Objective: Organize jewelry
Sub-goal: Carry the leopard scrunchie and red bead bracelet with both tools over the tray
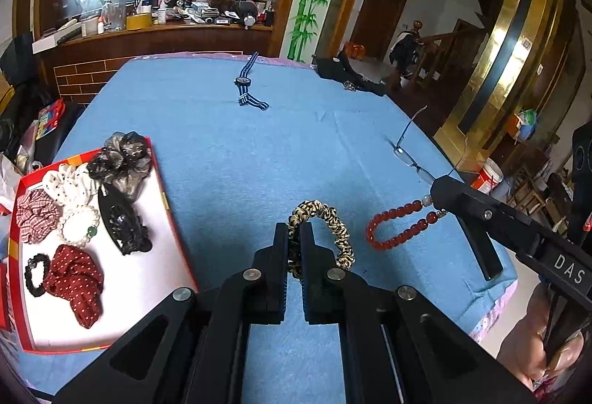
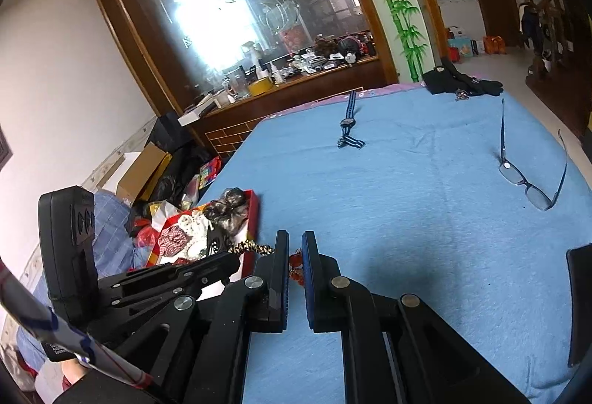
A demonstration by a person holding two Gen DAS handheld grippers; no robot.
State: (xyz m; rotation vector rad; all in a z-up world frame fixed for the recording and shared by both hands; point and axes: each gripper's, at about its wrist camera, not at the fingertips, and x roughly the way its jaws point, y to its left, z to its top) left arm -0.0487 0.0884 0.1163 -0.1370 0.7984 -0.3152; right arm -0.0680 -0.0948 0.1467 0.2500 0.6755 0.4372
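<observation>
My left gripper (image 1: 294,245) is matte black with silver screws; right gripper (image 2: 294,256) has white "DAS" lettering.

Red bead bracelet (image 2: 296,265) mostly hidden

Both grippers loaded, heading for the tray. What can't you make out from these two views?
- Red-walled tray in the right wrist view: its near part is hidden behind the left gripper.
- Red bead bracelet: in the right wrist view only a few beads show between the right gripper fingers.
- Leopard-print scrunchie: the pinched stretch is hidden by the left fingers.
- Striped-strap watch: dial too small to read.
</observation>
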